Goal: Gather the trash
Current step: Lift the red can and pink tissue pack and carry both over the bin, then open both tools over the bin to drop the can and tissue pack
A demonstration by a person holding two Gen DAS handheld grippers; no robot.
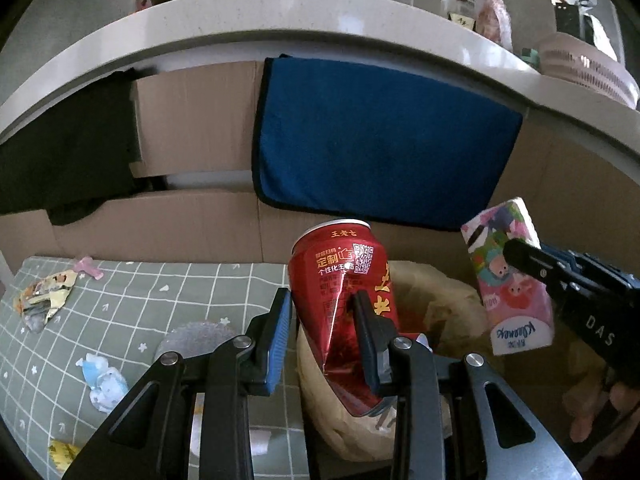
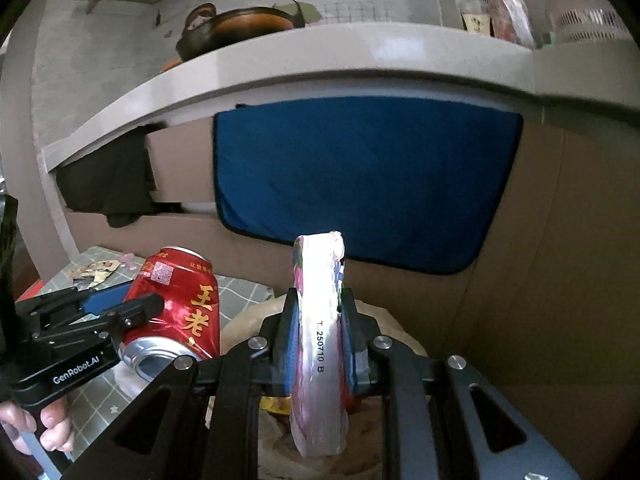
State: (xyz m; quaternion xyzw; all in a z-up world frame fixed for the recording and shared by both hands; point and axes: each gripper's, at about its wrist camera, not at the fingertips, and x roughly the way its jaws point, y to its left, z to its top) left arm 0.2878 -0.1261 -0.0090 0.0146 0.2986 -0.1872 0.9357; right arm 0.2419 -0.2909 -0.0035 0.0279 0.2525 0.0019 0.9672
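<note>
My left gripper (image 1: 322, 320) is shut on a dented red drink can (image 1: 340, 280) and holds it over a bin lined with a pale yellow bag (image 1: 444, 292). The can also shows in the right wrist view (image 2: 180, 304), mouth toward the camera. My right gripper (image 2: 318, 336) is shut on a pink printed tissue pack (image 2: 320, 344), held upright above the same bag (image 2: 384, 320). In the left wrist view the tissue pack (image 1: 508, 276) hangs right of the can, pinched by the right gripper (image 1: 532, 264).
A grey-green checked tablecloth (image 1: 168, 300) at the left carries a crumpled wrapper (image 1: 44, 296), a pink scrap (image 1: 88, 266), a blue-white wrapper (image 1: 100, 380) and a yellow scrap (image 1: 62, 454). A cardboard wall with a blue cloth (image 1: 380, 140) stands behind. A white counter edge (image 1: 280, 12) is above.
</note>
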